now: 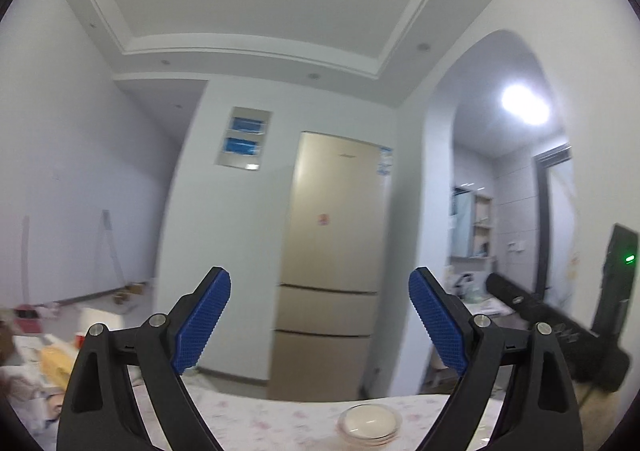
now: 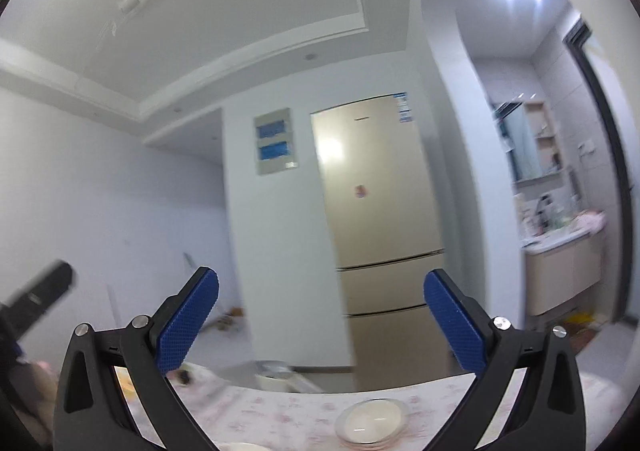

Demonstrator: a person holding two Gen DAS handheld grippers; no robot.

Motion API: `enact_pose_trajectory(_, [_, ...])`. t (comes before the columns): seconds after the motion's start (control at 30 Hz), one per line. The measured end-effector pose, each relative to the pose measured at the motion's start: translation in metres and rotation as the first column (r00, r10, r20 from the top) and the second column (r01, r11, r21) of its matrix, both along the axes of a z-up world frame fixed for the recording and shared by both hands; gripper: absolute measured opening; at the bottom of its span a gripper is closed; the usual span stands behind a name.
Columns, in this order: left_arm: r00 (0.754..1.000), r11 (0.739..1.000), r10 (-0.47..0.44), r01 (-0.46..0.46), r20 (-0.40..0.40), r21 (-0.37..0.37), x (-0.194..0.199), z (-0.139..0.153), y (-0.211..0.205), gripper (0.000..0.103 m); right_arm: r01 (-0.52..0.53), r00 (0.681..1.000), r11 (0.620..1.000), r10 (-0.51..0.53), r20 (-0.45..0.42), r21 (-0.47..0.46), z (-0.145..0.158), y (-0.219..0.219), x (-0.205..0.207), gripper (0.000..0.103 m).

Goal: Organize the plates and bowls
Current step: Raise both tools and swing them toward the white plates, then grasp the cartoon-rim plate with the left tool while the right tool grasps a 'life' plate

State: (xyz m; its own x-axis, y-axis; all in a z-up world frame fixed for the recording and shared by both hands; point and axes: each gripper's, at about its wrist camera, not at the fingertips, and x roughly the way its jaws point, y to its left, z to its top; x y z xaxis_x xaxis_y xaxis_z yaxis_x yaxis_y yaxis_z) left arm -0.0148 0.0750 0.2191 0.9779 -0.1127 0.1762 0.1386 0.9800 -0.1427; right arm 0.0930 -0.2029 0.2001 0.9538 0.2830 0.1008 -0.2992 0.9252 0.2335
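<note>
Floral-printed cloth covers the table (image 1: 280,423), pale with pink blossoms. A stack of clear glass bowls (image 1: 370,426) rests on it, directly in front of the gold three-door refrigerator (image 1: 336,251), which serves as the landmark. Left gripper (image 1: 320,321) and right gripper (image 2: 322,321) both hover above the table edge, jaws spread wide and holding nothing, each well apart from the bowls. Left of the refrigerator, a grey electrical panel (image 1: 244,139) is set into the white wall. Right of the refrigerator, an arched opening leads to a washroom with a vanity (image 2: 560,263) and mirror. Above the refrigerator, a recessed white ceiling carries small downlights.
</note>
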Motion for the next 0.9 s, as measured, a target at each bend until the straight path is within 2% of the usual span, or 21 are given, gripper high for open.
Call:
enact_pose_trajectory(0.07, [0.999, 0.999, 0.035, -0.035, 0.001, 0.018, -0.005, -0.006, 0.004, 0.093, -0.051, 0.998, 0.999, 0.051, -0.026, 0.015, -0.005, 0.007, 0.007, 0.103])
enact_pose_trajectory(0.2, [0.993, 0.993, 0.113, -0.113, -0.012, 0.047, -0.006, -0.028, 0.009, 0.093, -0.042, 0.999, 0.999, 0.041, -0.03, -0.016, -0.02, 0.024, 0.012, 0.103])
enact_pose_trajectory(0.4, [0.991, 0.993, 0.119, -0.119, -0.067, 0.011, 0.013, -0.064, 0.02, 0.093, -0.071, 0.997, 0.996, 0.07, -0.02, -0.06, -0.051, 0.043, 0.018, 0.103])
enact_pose_trajectory(0.5, [0.986, 0.991, 0.13, -0.13, -0.105, 0.007, 0.032, -0.082, 0.022, 0.093, -0.136, 0.99, 0.987, 0.132, -0.056, -0.088, -0.067, 0.051, 0.032, 0.103])
enact_pose_trajectory(0.57, [0.981, 0.991, 0.136, -0.135, -0.141, 0.015, 0.046, -0.093, 0.021, 0.093, -0.178, 0.98, 0.977, 0.165, -0.11, -0.118, -0.081, 0.058, 0.046, 0.103])
enact_pose_trajectory(0.7, [0.958, 0.987, 0.158, -0.154, -0.238, 0.036, 0.07, -0.117, 0.023, 0.093, -0.189, 0.968, 0.972, 0.16, -0.193, -0.14, -0.111, 0.065, 0.065, 0.103])
enact_pose_trajectory(0.9, [0.892, 0.981, 0.172, -0.191, -0.418, -0.004, 0.105, -0.151, 0.043, 0.093, -0.23, 0.918, 0.97, 0.188, -0.349, -0.083, -0.15, 0.065, 0.092, 0.103])
